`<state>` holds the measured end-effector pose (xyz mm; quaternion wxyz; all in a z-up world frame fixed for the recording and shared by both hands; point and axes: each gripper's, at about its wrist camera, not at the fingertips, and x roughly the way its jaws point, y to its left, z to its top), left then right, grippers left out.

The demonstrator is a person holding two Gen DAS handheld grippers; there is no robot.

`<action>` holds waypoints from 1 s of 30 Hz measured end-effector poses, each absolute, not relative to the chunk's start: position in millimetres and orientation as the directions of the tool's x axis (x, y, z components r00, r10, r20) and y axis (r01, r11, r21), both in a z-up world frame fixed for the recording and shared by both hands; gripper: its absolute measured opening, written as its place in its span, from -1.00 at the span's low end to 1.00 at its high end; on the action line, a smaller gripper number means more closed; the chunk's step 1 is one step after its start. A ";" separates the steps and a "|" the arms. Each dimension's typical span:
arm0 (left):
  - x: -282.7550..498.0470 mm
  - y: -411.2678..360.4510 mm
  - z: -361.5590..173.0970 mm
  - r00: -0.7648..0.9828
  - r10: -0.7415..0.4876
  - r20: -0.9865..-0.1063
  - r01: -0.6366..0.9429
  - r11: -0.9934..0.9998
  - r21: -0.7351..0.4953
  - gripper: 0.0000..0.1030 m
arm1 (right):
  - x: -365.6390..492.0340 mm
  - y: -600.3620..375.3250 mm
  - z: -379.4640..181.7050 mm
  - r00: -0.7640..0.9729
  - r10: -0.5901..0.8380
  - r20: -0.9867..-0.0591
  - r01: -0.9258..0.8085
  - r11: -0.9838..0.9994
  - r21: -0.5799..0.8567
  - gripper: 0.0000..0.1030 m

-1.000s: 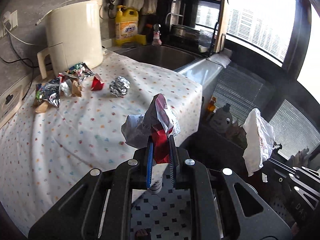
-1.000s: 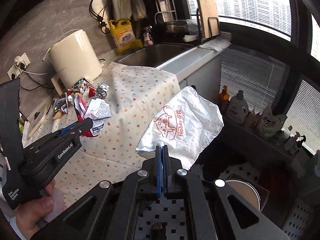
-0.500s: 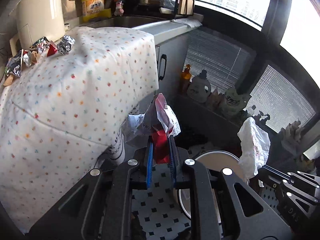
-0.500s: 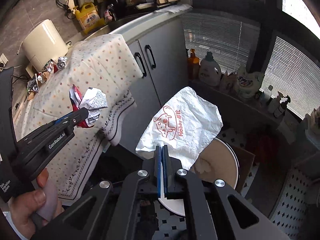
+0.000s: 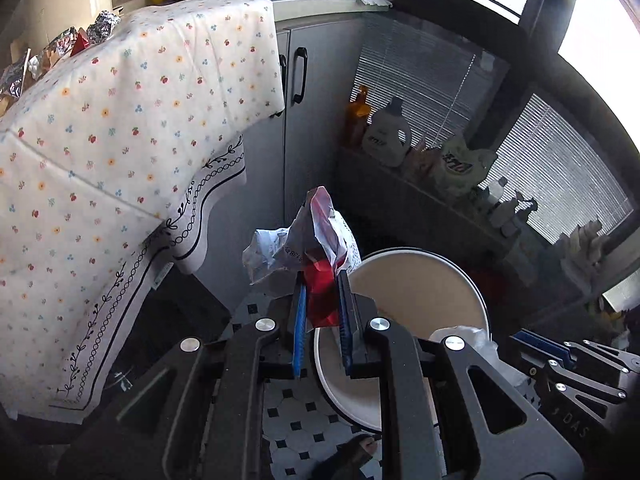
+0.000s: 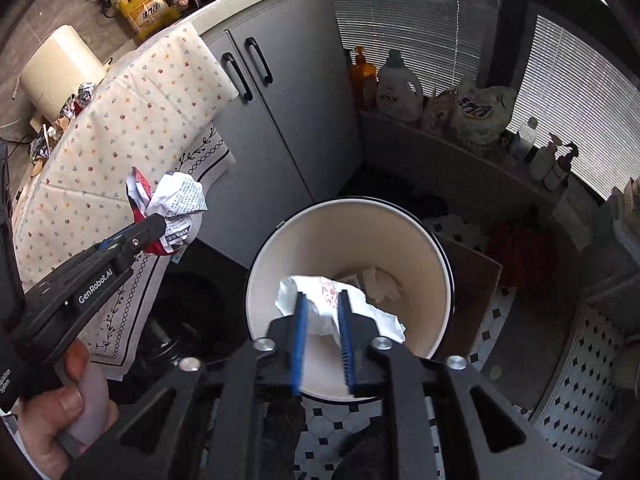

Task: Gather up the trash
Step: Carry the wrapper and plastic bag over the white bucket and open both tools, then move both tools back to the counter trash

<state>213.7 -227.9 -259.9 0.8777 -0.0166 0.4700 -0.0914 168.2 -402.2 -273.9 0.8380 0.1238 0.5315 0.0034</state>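
Over a cream bin (image 6: 436, 264), left fingers (image 5: 301, 300) clamp crumpled red-white wrapper (image 5: 316, 248); right fingers (image 6: 299, 320) just parted.

Right gripper (image 6: 323, 318), lower centre of its own view, points steeply down; jaws have just been opening and stand apart, blue pads (image 6: 299, 332) clear of the white wrapper (image 6: 320, 304) seen between and beyond them.

Left gripper (image 5: 321, 304), lower centre of its view, jaws pinched on a crumpled red-and-white wrapper (image 5: 308, 248). In the right wrist view it enters from lower left, angled up and right; a hand (image 6: 60, 408) wraps its handle at the lower left corner.
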 end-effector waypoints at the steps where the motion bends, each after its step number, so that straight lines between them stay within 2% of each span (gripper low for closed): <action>1: 213.4 -230.2 -261.4 0.539 -0.176 -0.824 0.146 0.983 -0.114 -0.72 | 166.1 -404.8 -274.4 0.440 0.134 -0.888 0.132 0.968 0.212 -0.25; 10: 218.4 -258.4 -268.6 0.506 -0.220 -0.834 0.207 0.970 -0.130 -0.72 | 149.9 -437.3 -266.5 0.452 0.095 -0.887 0.211 0.955 0.210 -0.15; 18: 218.1 -303.1 -267.0 0.424 -0.321 -0.847 0.374 0.914 -0.159 -0.68 | 132.6 -465.4 -243.8 0.489 0.028 -0.872 0.308 0.929 0.203 0.00; 19: 218.1 -308.1 -268.5 0.410 -0.327 -0.851 0.394 0.906 -0.158 -0.63 | 130.2 -467.0 -241.8 0.492 0.019 -0.870 0.316 0.928 0.199 0.03; 21: 217.1 -314.1 -269.6 0.384 -0.346 -0.856 0.420 0.891 -0.172 -0.27 | 126.7 -473.1 -238.3 0.495 0.008 -0.869 0.333 0.922 0.198 0.03; 24: 215.6 -314.6 -264.5 0.380 -0.357 -0.854 0.431 0.885 -0.178 0.04 | 122.5 -480.5 -232.9 0.501 -0.005 -0.865 0.359 0.911 0.202 0.03; 29: 216.5 -300.0 -239.4 0.442 -0.329 -0.835 0.392 0.908 -0.150 0.27 | 123.3 -479.8 -220.1 0.525 0.003 -0.851 0.358 0.906 0.224 0.04; 30: 216.9 -295.9 -233.3 0.455 -0.324 -0.830 0.383 0.912 -0.146 0.30 | 124.1 -477.4 -215.8 0.534 0.007 -0.846 0.352 0.907 0.230 0.10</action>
